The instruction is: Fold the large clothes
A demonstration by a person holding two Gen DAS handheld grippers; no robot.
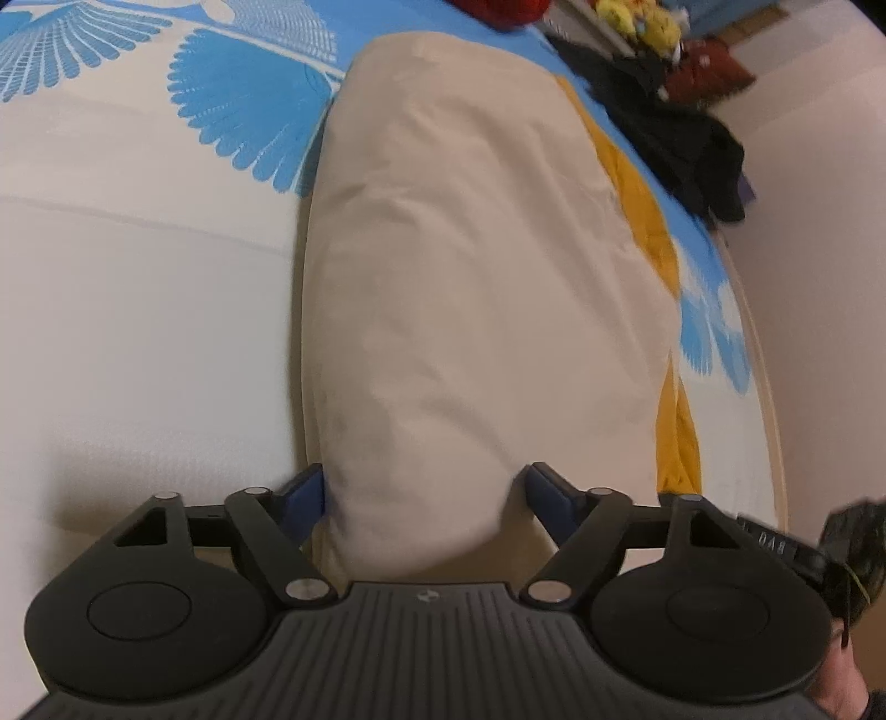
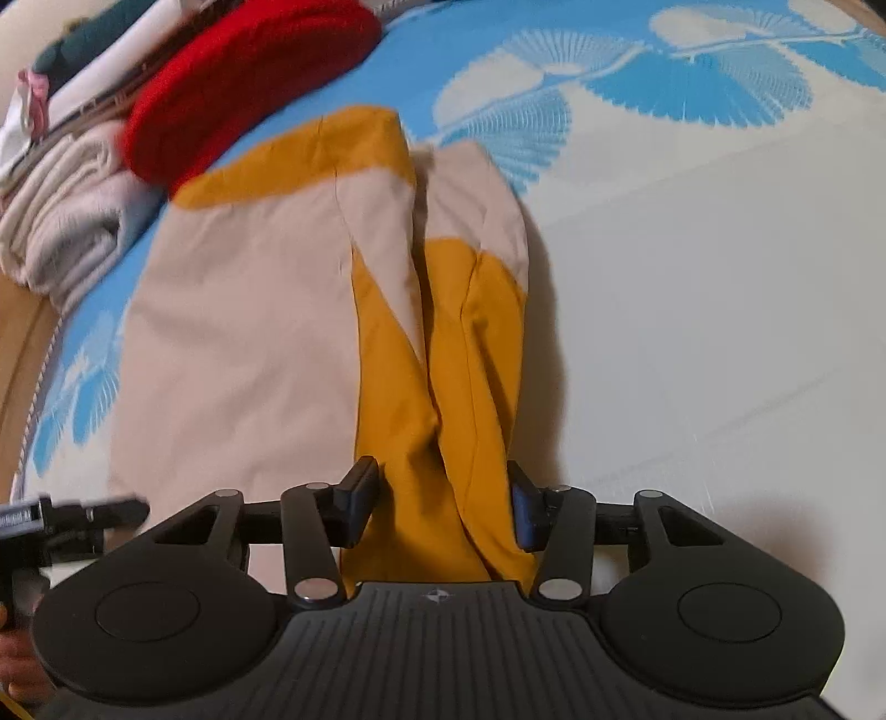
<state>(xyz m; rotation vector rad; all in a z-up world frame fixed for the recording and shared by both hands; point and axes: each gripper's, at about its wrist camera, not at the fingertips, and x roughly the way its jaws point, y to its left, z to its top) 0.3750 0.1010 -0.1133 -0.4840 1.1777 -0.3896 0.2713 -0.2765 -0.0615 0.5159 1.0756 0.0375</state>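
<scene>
- Our left gripper (image 1: 423, 501) straddles the beige side of the garment (image 1: 476, 288), jaws spread, nothing pinched.
- Our right gripper (image 2: 443, 507) brackets its mustard part, jaws apart.
- The garment lies near the bed's (image 2: 720, 332) edge, partly folded; next we likely close and fold.

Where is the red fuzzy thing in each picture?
Left wrist view: the red fuzzy thing peeks in at the very top edge, just right of the middle.
Right wrist view: it fills the upper left, beside the folded pale clothes.
Shared landmark: the beige and mustard garment lying below it.
</scene>
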